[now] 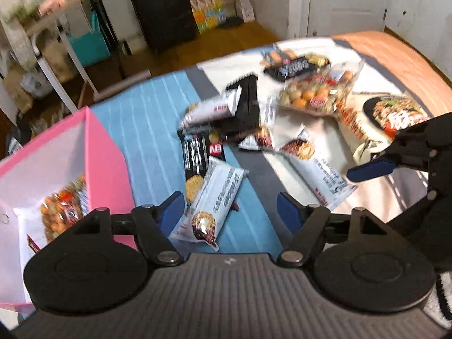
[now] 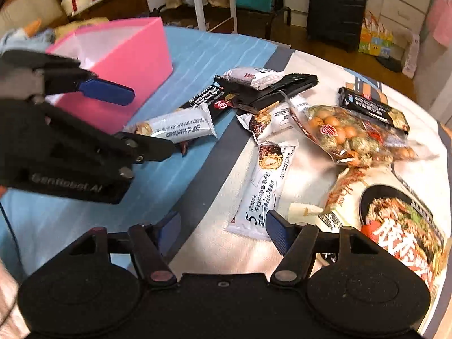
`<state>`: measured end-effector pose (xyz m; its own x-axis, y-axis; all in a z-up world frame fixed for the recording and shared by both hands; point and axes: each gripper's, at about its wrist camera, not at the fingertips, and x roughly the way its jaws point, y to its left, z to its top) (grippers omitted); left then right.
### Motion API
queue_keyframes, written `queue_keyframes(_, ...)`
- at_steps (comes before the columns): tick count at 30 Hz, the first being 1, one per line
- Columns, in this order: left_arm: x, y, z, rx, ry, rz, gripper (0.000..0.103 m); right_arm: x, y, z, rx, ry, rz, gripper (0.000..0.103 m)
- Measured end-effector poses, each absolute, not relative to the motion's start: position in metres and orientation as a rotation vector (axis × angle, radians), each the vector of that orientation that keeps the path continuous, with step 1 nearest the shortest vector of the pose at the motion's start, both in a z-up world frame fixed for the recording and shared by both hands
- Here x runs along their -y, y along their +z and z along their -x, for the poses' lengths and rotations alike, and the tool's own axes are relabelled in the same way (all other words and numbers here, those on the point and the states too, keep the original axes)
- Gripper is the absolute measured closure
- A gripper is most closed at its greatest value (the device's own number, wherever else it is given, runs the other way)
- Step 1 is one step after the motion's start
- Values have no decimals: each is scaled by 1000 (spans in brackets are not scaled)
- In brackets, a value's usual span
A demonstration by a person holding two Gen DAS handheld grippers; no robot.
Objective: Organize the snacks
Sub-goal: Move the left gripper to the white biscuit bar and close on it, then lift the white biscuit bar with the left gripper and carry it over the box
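My left gripper [image 1: 228, 212] points down at the bed. Its blue fingers [image 1: 172, 212] are apart, and a white snack bar [image 1: 209, 203] lies between them. The pads do not squeeze it, so the gripper is open.

At 9 o'clock from that bar stands the pink box [image 1: 104, 152]. A bag of nuts [image 1: 62, 212] already sits inside it.

My right gripper [image 2: 223, 226] is open too, and it holds nothing. Another white bar [image 2: 262, 192] lies just past its tips, toward 12 o'clock, touching neither finger.

The rest of the snacks are in a pile on the bedspread [image 2: 56, 214]. A black snack pack [image 2: 209, 101] lies at 11 o'clock from my right gripper. A clear bag of round nuts [image 2: 347, 138] lies at 1 o'clock. A big noodle bag [image 2: 401, 220] lies at 3 o'clock. Far back at 12 o'clock, a black suitcase [image 2: 336, 8] stands on the floor.
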<state>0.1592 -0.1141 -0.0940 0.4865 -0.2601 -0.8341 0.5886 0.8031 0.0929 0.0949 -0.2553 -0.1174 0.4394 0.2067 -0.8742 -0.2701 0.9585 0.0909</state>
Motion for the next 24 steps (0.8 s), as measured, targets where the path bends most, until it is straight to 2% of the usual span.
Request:
queue_keyframes(4, 113, -105, -172, -911, -525, -410, 31, 255, -125, -104, -1074, 269, 58, 34)
queue_keyframes(8, 109, -120, -181, -934, -500, -371, 31, 257, -137, -113, -1066, 186, 46, 46)
queue_keyframes(10, 109, -128, -183, -967, -494, -367, 32, 258, -139, -116, -1058, 173, 38, 48)
queue_keyframes(12, 110, -137, -182, -986, -491, -376, 47, 261, -141, -118, -1059, 156, 29, 52)
queue_keyframes(14, 111, -145, -181, -1019, -487, -378, 71, 263, -145, -121, -1069, 113, 42, 59)
queue_keyframes(24, 108, -141, -171, -1051, -443, -302, 76, 264, -146, -120, -1084, 82, 37, 71)
